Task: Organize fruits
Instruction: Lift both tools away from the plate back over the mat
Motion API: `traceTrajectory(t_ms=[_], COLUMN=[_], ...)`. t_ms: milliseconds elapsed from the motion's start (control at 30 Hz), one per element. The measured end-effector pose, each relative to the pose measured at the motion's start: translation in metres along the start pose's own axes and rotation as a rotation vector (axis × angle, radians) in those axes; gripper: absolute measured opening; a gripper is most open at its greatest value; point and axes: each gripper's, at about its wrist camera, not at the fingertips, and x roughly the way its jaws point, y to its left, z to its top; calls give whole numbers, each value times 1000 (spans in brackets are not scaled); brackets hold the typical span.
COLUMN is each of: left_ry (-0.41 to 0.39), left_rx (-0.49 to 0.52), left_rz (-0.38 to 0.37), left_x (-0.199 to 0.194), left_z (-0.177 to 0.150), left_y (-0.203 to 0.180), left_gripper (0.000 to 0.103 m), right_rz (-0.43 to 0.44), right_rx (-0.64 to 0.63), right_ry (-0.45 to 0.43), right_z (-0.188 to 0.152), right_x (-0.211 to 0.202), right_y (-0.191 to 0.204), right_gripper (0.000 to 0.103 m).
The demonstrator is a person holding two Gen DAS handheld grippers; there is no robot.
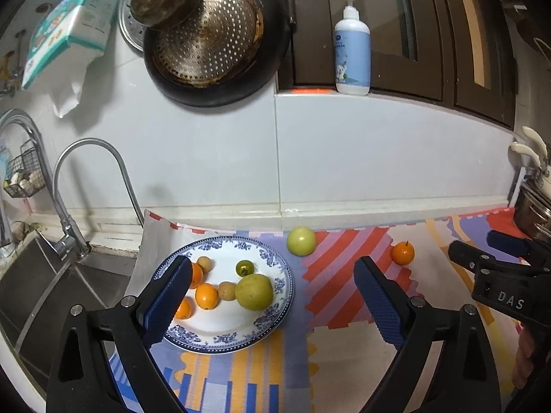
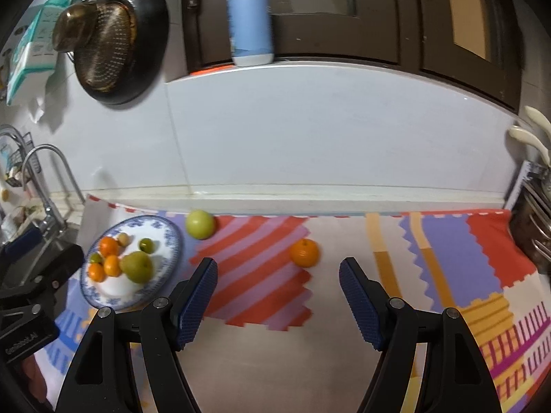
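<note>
A blue-and-white plate [image 1: 275,275] [image 2: 172,241] on the patterned mat holds several fruits: small oranges [image 1: 206,296], a large yellow-green pear [image 1: 254,291] [image 2: 137,266], brownish small fruits and a dark green one [image 1: 245,267]. On the mat beyond the plate lies a green apple [image 1: 301,240] [image 2: 200,224]. A lone orange [image 1: 402,253] [image 2: 303,252] sits further right. My left gripper [image 1: 272,282] is open over the plate's near side, nothing between its pads. My right gripper [image 2: 278,277] is open just short of the lone orange, nothing held.
A sink [image 1: 51,292] with a curved tap [image 1: 89,186] lies left of the plate. On the wall hang a dark pan [image 1: 213,44] and a strainer. A pump bottle [image 1: 352,48] stands on the ledge. Pots [image 1: 532,210] crowd the right edge.
</note>
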Motion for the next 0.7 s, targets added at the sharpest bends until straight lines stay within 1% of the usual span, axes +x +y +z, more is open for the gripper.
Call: traceTrajectory(t_ms=[100, 267, 433, 567, 700], left_ry=[-35, -30, 17, 84, 153], left_rx=[2, 41, 41, 24, -20], left_rz=[3, 26, 28, -8, -49], left_x=[-1, 17, 48, 79, 111], left_z=[-4, -6, -5, -3, 2], left_y=[-5, -16, -23, -26, -25], left_gripper=[96, 96, 96, 96, 95], right_rz=[-14, -21, -26, -14, -7], right_rx=[0, 10, 32, 63, 92], right_ry=[-12, -13, 15, 52, 110], right_z=[-7, -12, -14, -11, -9], right_x=[-1, 10, 32, 57, 86], right_y=[-5, -13, -19, -26, -31], right_gripper=[74, 74, 74, 73, 73])
